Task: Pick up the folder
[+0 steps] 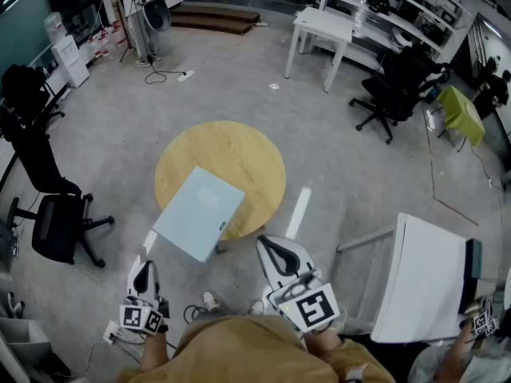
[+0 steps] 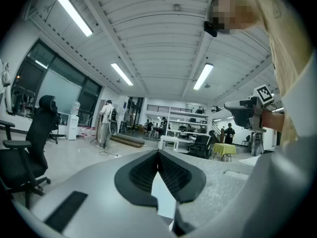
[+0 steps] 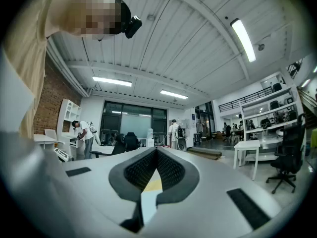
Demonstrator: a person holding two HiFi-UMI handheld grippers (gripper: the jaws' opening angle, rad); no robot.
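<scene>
A pale blue folder (image 1: 198, 212) lies flat on a round wooden table (image 1: 239, 158), and its near corner overhangs the table's front-left edge. My left gripper (image 1: 144, 268) is held level below and to the left of the folder, apart from it. Its jaws are shut with nothing between them, and their tips meet in the left gripper view (image 2: 158, 152). My right gripper (image 1: 271, 247) hangs just right of the folder's near corner, also clear of it. It is shut and empty too, as the right gripper view (image 3: 157, 150) shows.
A black office chair (image 1: 56, 222) stands at the left. A white table (image 1: 423, 278) is close at the right, with another person's hand and gripper (image 1: 483, 321) beside it. A white strip (image 1: 298, 212) lies on the floor by the round table. Farther back are a white desk (image 1: 323, 26) and a black chair (image 1: 395, 86).
</scene>
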